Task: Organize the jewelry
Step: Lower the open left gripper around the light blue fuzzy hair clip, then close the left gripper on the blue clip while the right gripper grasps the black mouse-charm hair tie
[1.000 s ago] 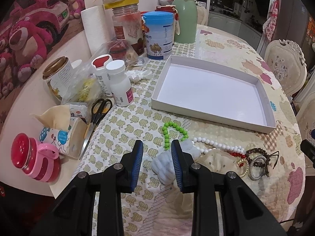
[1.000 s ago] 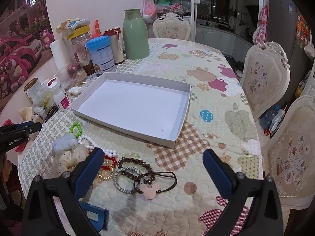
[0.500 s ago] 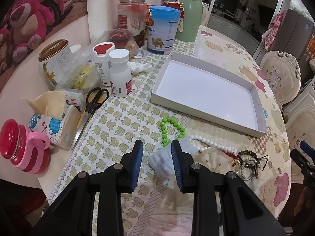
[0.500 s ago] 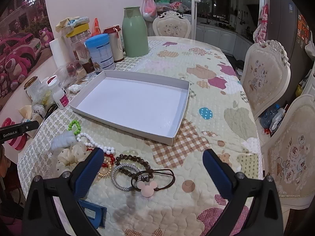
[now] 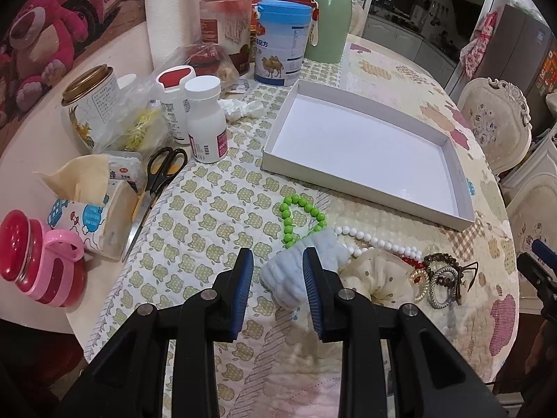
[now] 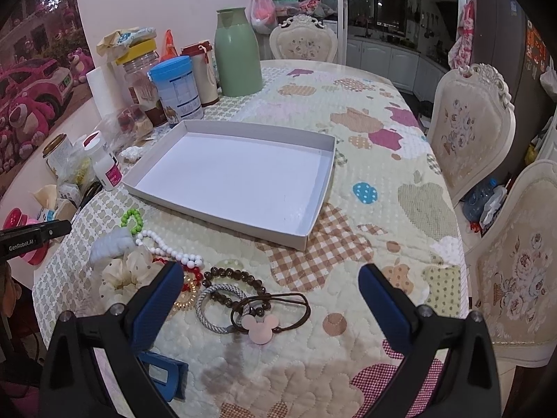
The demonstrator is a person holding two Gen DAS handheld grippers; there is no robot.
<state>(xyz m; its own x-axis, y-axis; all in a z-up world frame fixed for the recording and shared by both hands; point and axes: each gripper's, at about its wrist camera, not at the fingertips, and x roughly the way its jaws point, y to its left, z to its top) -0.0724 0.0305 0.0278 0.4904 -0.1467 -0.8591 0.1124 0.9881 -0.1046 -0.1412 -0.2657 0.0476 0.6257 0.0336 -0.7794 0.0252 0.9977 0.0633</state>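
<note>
Your left gripper (image 5: 276,280) is hovering low over the near end of the jewelry pile, its jaws standing partly apart and straddling the pale blue scrunchie (image 5: 296,275); whether the pads are already touching the fabric, you cannot tell from here. That placement is making sense as a first pick, since the scrunchie is lying at the pile's outer edge, just beside the green bead bracelet (image 5: 301,221). Your right gripper (image 6: 271,296) is waiting with jaws released wide above the hair ties, holding nothing.

The white tray (image 5: 463,174) is sitting on the desk (image 6: 383,139) just beyond the pile, with nothing in it, so none of the sorting appears done.

Counting the pile: 1 blue scrunchie, 1 cream scrunchie (image 6: 125,271), 1 green bracelet, 1 white bead strand (image 6: 167,249), 1 red bead strand (image 6: 193,273), 1 brown bead bracelet (image 6: 231,277), 1 grey woven tie (image 6: 217,308), 1 clear spiral tie (image 6: 186,296) and 1 brown elastic with a pink mouse charm (image 6: 261,327).
</note>
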